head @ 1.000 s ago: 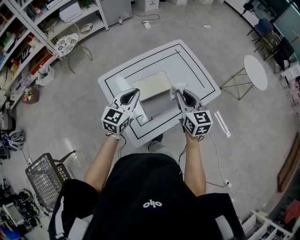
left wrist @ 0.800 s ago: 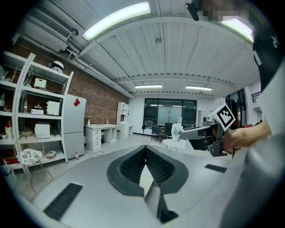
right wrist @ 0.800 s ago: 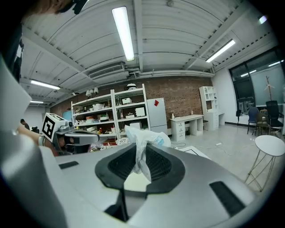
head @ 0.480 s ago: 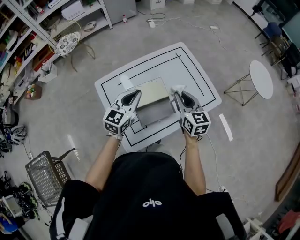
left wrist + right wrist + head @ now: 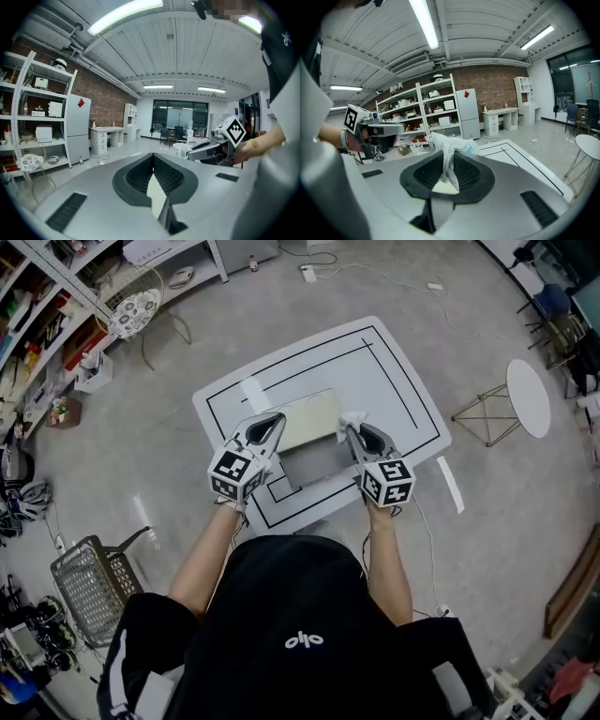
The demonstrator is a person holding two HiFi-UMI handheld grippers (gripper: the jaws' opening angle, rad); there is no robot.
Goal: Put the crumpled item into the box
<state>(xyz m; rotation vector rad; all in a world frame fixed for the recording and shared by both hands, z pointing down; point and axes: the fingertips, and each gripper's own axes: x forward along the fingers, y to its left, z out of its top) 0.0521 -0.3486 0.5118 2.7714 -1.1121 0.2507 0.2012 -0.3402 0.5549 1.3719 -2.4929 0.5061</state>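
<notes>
Since earlier, left gripper (image 5: pixel 270 425) and right gripper (image 5: pixel 357 431) have sunk toward the box (image 5: pixel 309 418); head view: crumpled item (image 5: pixel 353 418) at box's right rim, just outside the opening, right gripper nearer; left gripper view: jaws together, empty; right gripper view: jaws clamped on crumpled item, long axis upright, box leftward.

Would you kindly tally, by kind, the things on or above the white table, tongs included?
tongs: 2, the left tongs and the right tongs
box: 1
crumpled item: 1
total: 4
</notes>
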